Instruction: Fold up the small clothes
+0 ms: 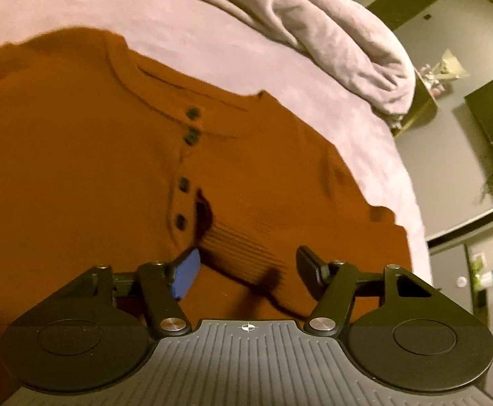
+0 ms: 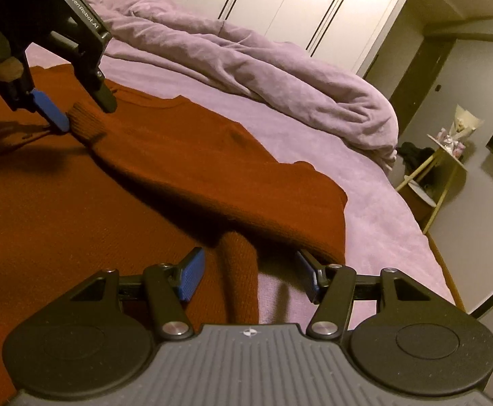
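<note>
Plainly, left claw (image 2: 84, 115) reads "GenRobot.AI".

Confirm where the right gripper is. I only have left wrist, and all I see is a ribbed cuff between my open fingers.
Observer: The right gripper is open, straddling a rolled bend of the sleeve at the sweater hem.
Operator: Same sleeve as my cuff?
Observer: Looks so. It runs diagonally across the body up to the cuff.
Operator: What's past the duvet?
Observer: White wardrobe doors.
</note>
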Motion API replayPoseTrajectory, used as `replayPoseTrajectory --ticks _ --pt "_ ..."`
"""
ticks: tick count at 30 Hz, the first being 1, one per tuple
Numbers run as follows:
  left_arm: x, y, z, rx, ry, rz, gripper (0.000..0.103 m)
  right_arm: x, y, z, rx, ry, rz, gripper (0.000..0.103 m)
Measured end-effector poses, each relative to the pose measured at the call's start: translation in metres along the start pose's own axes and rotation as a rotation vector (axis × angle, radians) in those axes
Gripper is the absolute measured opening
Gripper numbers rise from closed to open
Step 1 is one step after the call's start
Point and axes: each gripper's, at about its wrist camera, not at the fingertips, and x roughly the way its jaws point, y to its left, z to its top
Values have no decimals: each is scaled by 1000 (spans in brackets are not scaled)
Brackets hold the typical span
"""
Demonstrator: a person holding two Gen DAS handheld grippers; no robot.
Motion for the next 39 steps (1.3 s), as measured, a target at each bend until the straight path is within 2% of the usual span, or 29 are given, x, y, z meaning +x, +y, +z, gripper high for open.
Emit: replayPoseTrajectory --ticks 3,4,9,10,11,12,13,15,17,19,22,24,26,30,33,35,36,38,39 --pt "-6 11 1 -36 -13 -24 70 -2 0 -1 4 -2 7 58" --pt "-10 14 -1 -47 -24 -39 74 -3 0 -1 2 -3 9 59" --pt "7 3 2 1 12 -47 71 -2 1 -3 -2 -5 3 60" --pt "11 -1 3 20 10 -48 55 -2 2 -2 -1 -4 1 60" --pt "15 -5 4 30 17 -45 31 -2 2 -1 -2 -1 -3 60" --pt "20 -8 6 26 44 -50 16 -3 2 0 -2 2 -7 60" --pt "25 -9 6 16 68 -61 10 -3 2 1 -2 4 -10 60" --pt "21 -16 7 50 52 -43 9 -3 3 1 -12 5 -13 60" --pt "7 -22 9 88 9 -66 9 -3 3 4 -30 7 -21 60" --pt "-16 -22 17 94 -47 -93 9 -3 2 8 -42 -5 -28 60" --pt "-57 -11 29 109 -145 -85 9 -2 0 13 -41 -9 -39 60" --pt "-81 4 36 110 -207 -43 9 0 1 17 -45 -13 -42 60" --pt "-97 22 40 100 -250 34 9 5 5 21 -62 -12 -42 60" --pt "-107 78 37 6 -246 190 9 22 19 29 -118 13 -57 59" --pt "-103 104 24 6 -192 245 9 31 25 36 -148 9 -67 52" --pt "-100 115 18 -24 -173 235 9 36 31 39 -175 11 -56 37" --pt "-100 117 16 -31 -181 220 9 38 34 40 -191 10 -52 33" --pt "-100 118 15 -34 -191 201 9 41 43 40 -247 -2 -50 18" --pt "-101 116 16 -31 -198 197 9 43 46 39 -265 -5 -54 17"
